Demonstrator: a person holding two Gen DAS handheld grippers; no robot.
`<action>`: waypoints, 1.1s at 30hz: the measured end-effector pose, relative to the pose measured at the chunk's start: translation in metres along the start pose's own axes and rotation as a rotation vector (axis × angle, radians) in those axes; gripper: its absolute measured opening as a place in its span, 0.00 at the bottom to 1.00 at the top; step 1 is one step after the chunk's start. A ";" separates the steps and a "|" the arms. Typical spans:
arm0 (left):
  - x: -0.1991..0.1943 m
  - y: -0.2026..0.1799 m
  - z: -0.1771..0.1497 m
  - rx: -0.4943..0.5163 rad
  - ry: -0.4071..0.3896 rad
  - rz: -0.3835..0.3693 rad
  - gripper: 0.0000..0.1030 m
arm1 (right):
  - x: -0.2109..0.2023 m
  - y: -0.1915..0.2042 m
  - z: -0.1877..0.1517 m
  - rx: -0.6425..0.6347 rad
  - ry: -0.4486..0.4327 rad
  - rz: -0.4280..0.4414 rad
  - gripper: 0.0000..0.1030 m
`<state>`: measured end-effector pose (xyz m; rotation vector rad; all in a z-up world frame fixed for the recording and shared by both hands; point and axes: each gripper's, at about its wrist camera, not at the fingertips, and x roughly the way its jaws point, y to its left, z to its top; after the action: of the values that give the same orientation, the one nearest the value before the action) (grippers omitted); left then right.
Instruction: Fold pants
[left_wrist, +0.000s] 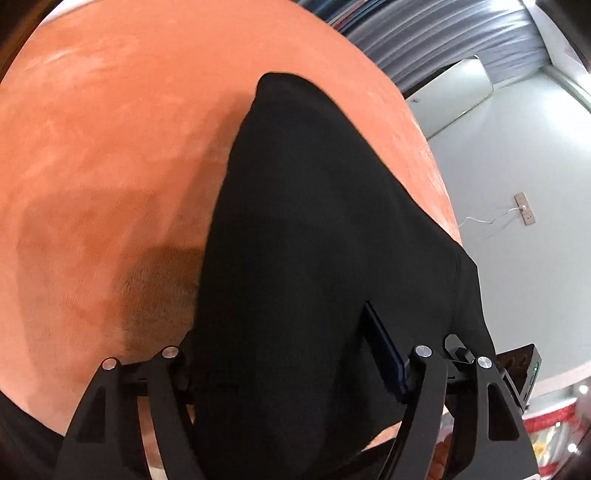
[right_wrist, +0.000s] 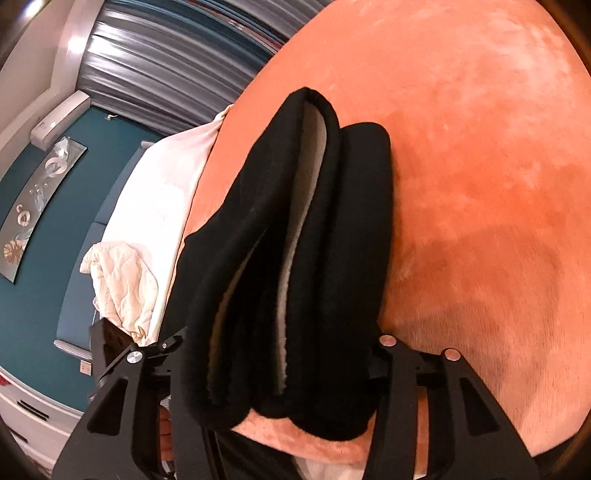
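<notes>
From the left gripper (left_wrist: 280, 369), the black pants (left_wrist: 314, 240) hang over the orange bedspread (left_wrist: 110, 147), cloth filling the gap between its jaws, so it seems clamped on them to keep that edge taut. From the right gripper (right_wrist: 280, 354), the pants (right_wrist: 295, 240) show stacked folds, apparently pinched likewise.
</notes>
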<state>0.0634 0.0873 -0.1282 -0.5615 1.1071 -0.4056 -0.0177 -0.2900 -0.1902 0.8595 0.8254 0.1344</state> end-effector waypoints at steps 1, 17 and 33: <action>-0.001 -0.005 -0.003 0.016 -0.013 0.013 0.64 | 0.000 -0.001 -0.001 0.003 -0.008 0.003 0.43; -0.126 -0.110 0.074 0.214 -0.216 -0.221 0.20 | -0.065 0.134 0.070 -0.225 -0.189 0.130 0.34; -0.019 -0.181 0.332 0.416 -0.502 -0.208 0.21 | 0.066 0.200 0.332 -0.396 -0.378 0.246 0.34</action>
<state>0.3545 0.0281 0.1062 -0.3778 0.4631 -0.6180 0.2996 -0.3352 0.0379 0.5817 0.3191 0.3287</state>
